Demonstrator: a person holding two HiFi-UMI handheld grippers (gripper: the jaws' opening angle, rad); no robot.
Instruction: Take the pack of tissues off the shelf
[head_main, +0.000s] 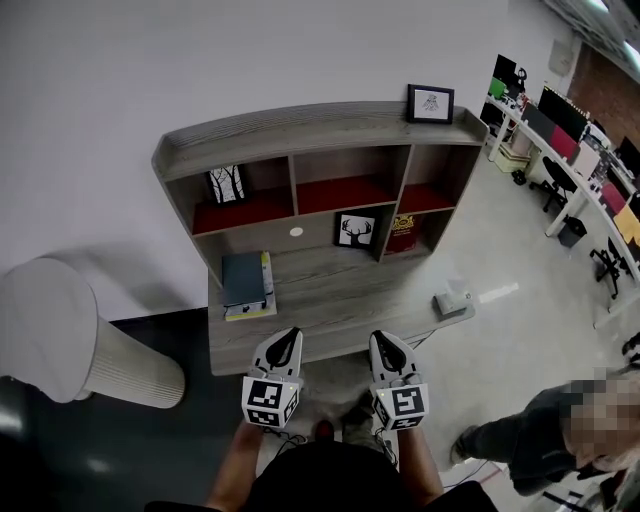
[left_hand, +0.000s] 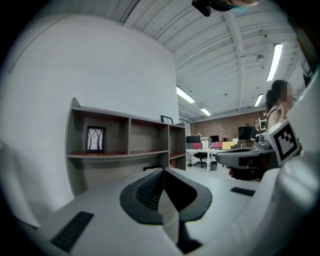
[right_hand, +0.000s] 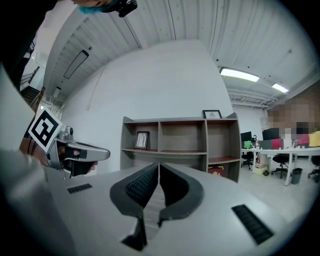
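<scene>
Both held near the front edge of the shelf unit (head_main: 300, 130), the left gripper (head_main: 289, 338) and right gripper (head_main: 381, 340) have their jaws pressed together, holding nothing. Further right, the pack of tissues (head_main: 452, 301) sits at the lower ledge's front corner. It is probably light and squashy, so pinch across its sides. Open floor lies beyond.

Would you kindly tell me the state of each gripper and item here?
left gripper: shut, empty
right gripper: shut, empty
books: stacked flat on the desk
red pack: upright, under the right compartment
pale box: resting at the desk's right front corner
top picture: upright on the shelf top
</scene>
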